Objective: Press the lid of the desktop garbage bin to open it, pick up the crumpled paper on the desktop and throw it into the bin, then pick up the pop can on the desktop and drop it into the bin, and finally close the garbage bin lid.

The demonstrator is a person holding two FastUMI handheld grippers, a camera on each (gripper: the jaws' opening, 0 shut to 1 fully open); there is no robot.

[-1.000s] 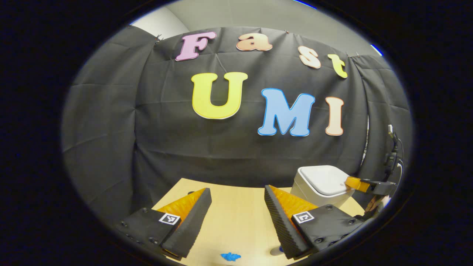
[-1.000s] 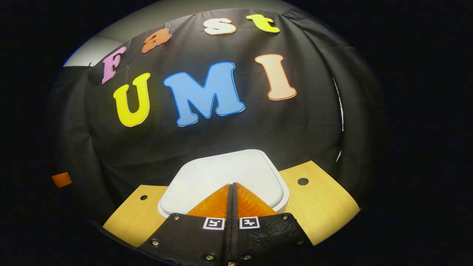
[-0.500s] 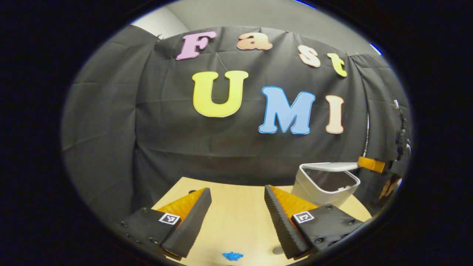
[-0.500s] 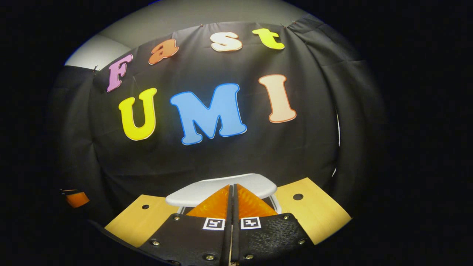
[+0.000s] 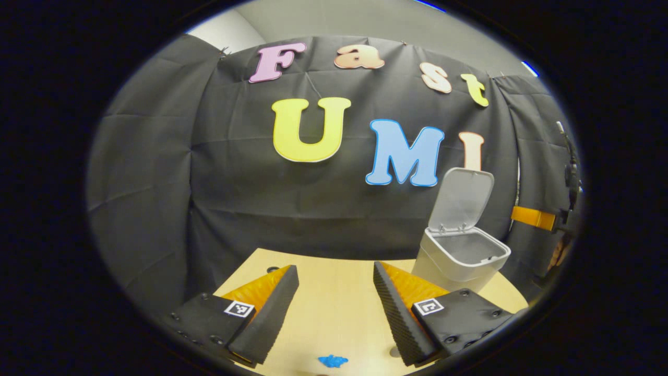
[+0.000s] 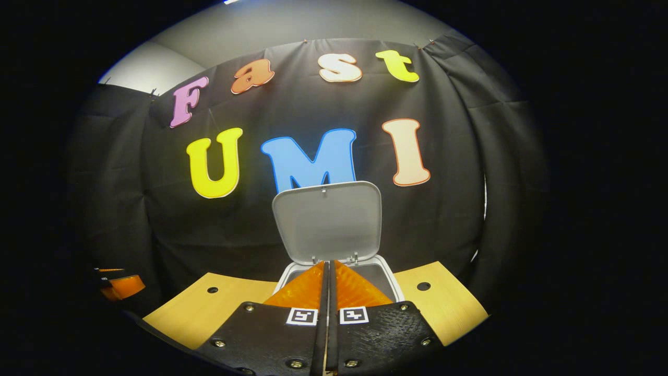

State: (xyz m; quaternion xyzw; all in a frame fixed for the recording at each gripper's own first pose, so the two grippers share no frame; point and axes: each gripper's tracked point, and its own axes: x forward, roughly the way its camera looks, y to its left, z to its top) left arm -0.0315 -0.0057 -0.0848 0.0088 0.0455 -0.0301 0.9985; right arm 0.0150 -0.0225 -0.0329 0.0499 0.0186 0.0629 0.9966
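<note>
Left gripper view: the left gripper [image 5: 334, 292] hangs low over the wooden table [image 5: 334, 313] with its two fingers spread wide apart and nothing between them. Bare tabletop runs forward through the gap up to the table's curved far edge, where the black cloth wall begins. A small blue scrap [image 5: 332, 361] lies on the wood at the bottom edge of the view, near the gap between the fingers. The white garbage bin [image 5: 459, 261] stands on the right part of the table, close to the far edge and just beyond the right-hand finger. Its lid [image 5: 462, 198] is swung up on the rear hinge and stands almost upright, so the mouth of the bin is open from above and from the front. Farther right, beyond the bin and apart from it, the tip of the right gripper [image 5: 532, 216] shows in the air above rim height, with part of a hand [image 5: 561, 250] behind it.

Right gripper view: the right gripper [image 6: 327, 271] has its fingers pressed together with nothing held, and points straight at the open bin [image 6: 386, 282], its tips in front of the near rim. The raised lid [image 6: 327, 222] stands behind the opening. Table surface [image 6: 443, 308] extends on either side of the bin. The paper and the can cannot be made out.
</note>
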